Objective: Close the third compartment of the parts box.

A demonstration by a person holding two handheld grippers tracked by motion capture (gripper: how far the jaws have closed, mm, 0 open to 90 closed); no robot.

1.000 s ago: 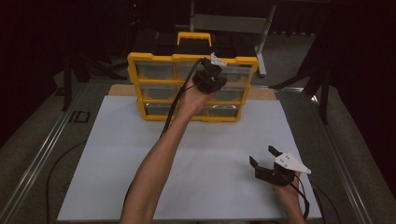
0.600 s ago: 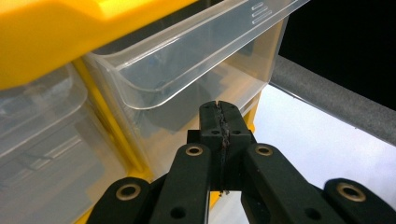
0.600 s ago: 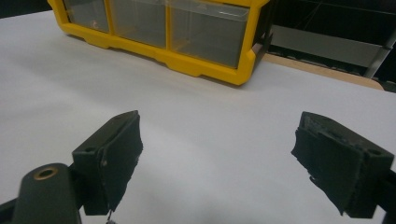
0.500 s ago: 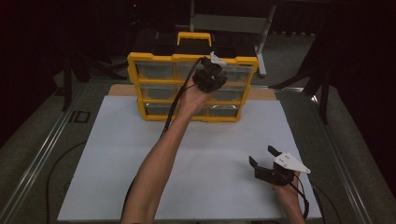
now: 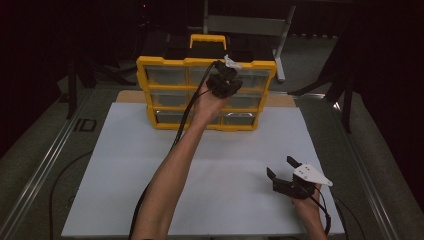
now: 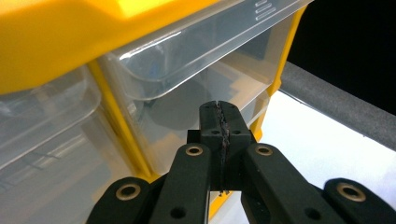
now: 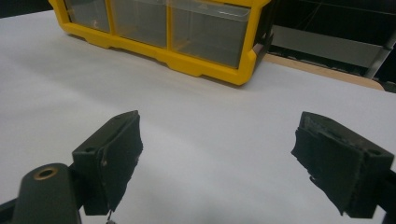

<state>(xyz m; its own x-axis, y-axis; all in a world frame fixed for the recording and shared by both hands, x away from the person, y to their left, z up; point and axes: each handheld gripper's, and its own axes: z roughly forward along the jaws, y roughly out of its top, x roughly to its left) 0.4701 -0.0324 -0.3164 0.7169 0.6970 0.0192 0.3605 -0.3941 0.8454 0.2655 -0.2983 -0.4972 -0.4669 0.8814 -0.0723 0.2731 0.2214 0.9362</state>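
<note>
From the high view, a yellow drawer cabinet [image 5: 206, 92] with clear drawers stands at the far middle of the counter [image 5: 125, 165], on its white sheet, a black and yellow handle on top. The left tool [image 5: 225, 80] is held up against the cabinet's front, at the right drawer of the top row, with the left forearm stretched across the sheet from the near edge and a black cable trailing along it. The right tool [image 5: 285, 172] sits at the near right of the counter, well apart from the cabinet, its jaws spread wide with nothing between them. In the left gripper view, the left tool [image 6: 219, 112] has its jaws pressed together, pad against pad, with nothing held; the tips sit just in front of the clear drawer [image 6: 205, 70], below its protruding lip, and whether they touch it cannot be told. In the right gripper view, the right tool [image 7: 217, 154] stands wide above the bare white sheet, and the cabinet [image 7: 205, 63] lies farther off, its bottom row of drawers facing the camera.
</note>
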